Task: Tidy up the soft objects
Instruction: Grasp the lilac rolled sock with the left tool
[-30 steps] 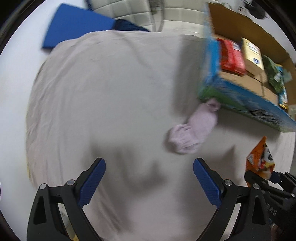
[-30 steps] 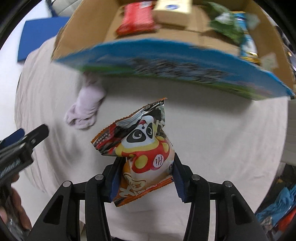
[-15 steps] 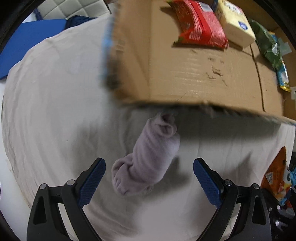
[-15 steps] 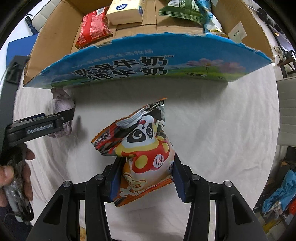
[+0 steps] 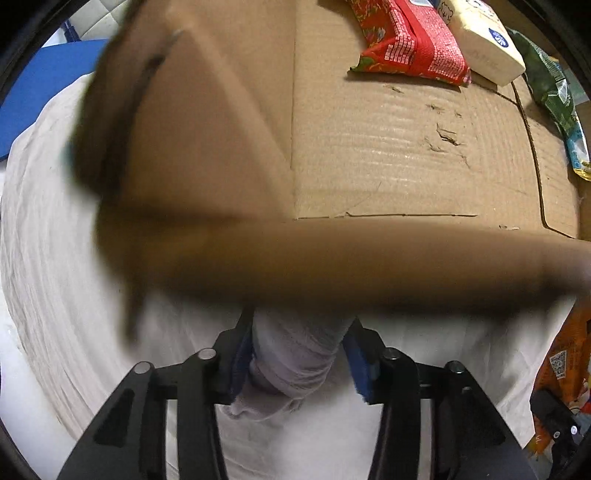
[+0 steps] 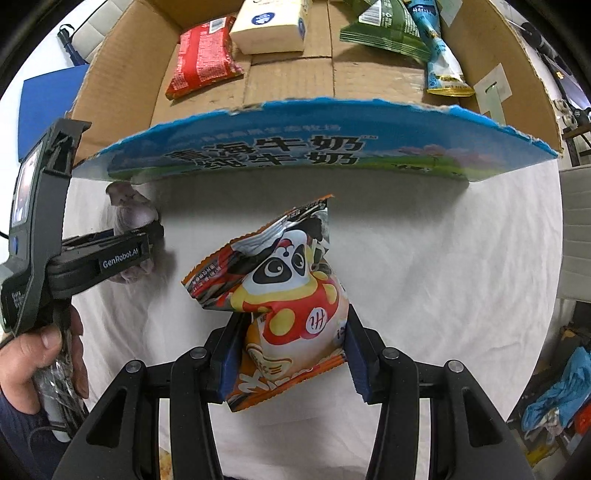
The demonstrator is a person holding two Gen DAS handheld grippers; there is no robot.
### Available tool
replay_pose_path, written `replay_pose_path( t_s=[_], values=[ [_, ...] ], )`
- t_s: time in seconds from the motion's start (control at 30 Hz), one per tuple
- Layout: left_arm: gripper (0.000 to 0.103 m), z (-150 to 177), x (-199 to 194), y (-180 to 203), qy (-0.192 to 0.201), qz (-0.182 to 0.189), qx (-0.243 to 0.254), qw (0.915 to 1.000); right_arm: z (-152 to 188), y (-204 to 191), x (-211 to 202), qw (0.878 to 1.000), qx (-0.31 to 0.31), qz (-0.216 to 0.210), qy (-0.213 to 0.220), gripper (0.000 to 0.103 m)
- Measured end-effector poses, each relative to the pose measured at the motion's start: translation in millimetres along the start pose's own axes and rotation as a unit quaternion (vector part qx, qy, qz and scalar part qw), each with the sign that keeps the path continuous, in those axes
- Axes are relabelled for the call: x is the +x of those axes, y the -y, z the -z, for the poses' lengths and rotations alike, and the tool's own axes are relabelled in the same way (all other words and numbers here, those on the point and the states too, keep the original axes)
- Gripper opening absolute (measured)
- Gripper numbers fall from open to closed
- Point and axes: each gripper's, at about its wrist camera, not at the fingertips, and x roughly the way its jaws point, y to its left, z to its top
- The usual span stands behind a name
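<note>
My left gripper (image 5: 299, 354) is shut on a pale lilac rolled sock (image 5: 295, 350) that lies on the white cloth against the box's near wall. The sock (image 6: 127, 212) and the left gripper (image 6: 147, 236) also show at the left of the right wrist view. My right gripper (image 6: 291, 354) is shut on an orange panda snack bag (image 6: 284, 295) and holds it above the cloth, in front of the box. The open cardboard box (image 6: 291, 85) with a blue printed front wall (image 6: 280, 151) stands just beyond both grippers.
In the box lie a red packet (image 6: 203, 62), a cream tissue pack (image 6: 269, 27), a green bag (image 6: 388, 33) and a light blue pouch (image 6: 443, 62). A white cloth (image 6: 443, 258) covers the table. A blue pad (image 6: 48, 99) lies at the far left.
My left gripper has moved forward to the box wall and shut on the sock. My right gripper has moved closer to the box with the snack bag still held.
</note>
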Motion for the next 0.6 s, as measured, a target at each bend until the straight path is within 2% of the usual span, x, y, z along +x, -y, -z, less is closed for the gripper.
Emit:
replay_pose_path(
  t_s=[0.33,0.6],
  values=[
    [0.040,44,-44,-4,0.035,0.019,-0.031,0.9987,6,0,-37,1.000,-0.016,-0.015,0.019,0.051],
    [0.040,83,-122,11,0.094,0.051,-0.036,0.9936,22,-1,-85,0.998,-0.031,-0.017,0.051,0.051]
  ],
)
